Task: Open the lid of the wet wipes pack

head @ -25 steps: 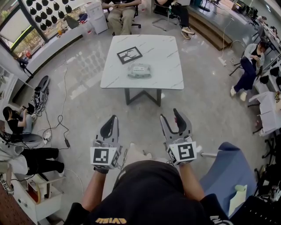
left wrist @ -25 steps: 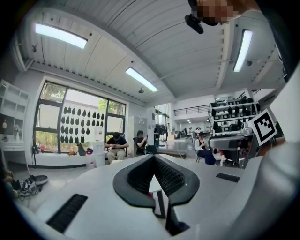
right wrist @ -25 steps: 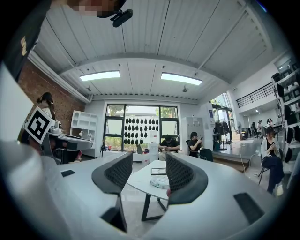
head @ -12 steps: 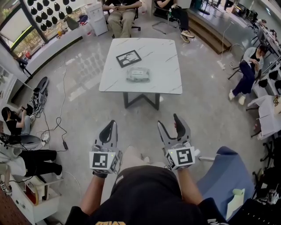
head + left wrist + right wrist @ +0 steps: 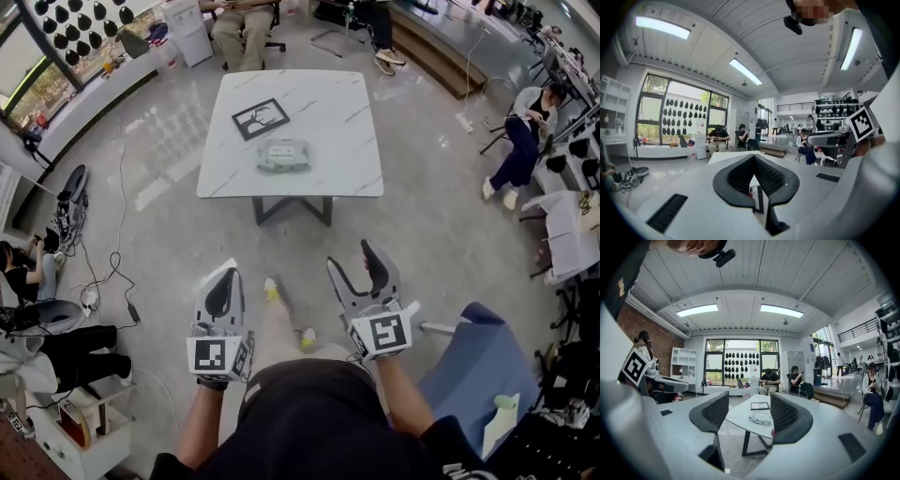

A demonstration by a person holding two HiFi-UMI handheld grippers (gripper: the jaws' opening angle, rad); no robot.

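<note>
While both grippers hang in front of me, I read the right gripper (image 5: 749,409) as wide apart, its jaws having just been opening, with nothing between them. The left gripper (image 5: 753,157) has its jaws meeting at the tips. Well ahead, the wet wipes pack (image 5: 284,155) lies on the white table (image 5: 349,167), near a framed picture (image 5: 261,118). Its lid is too small to judge.

Pretty sure this is a big open lab-style office: shiny grey floor (image 5: 450,234) with cables (image 5: 123,281) trailing around, huge windows (image 5: 740,359), brick wall (image 5: 658,345), seated people (image 5: 520,150) around a white desk (image 5: 328,122).
</note>
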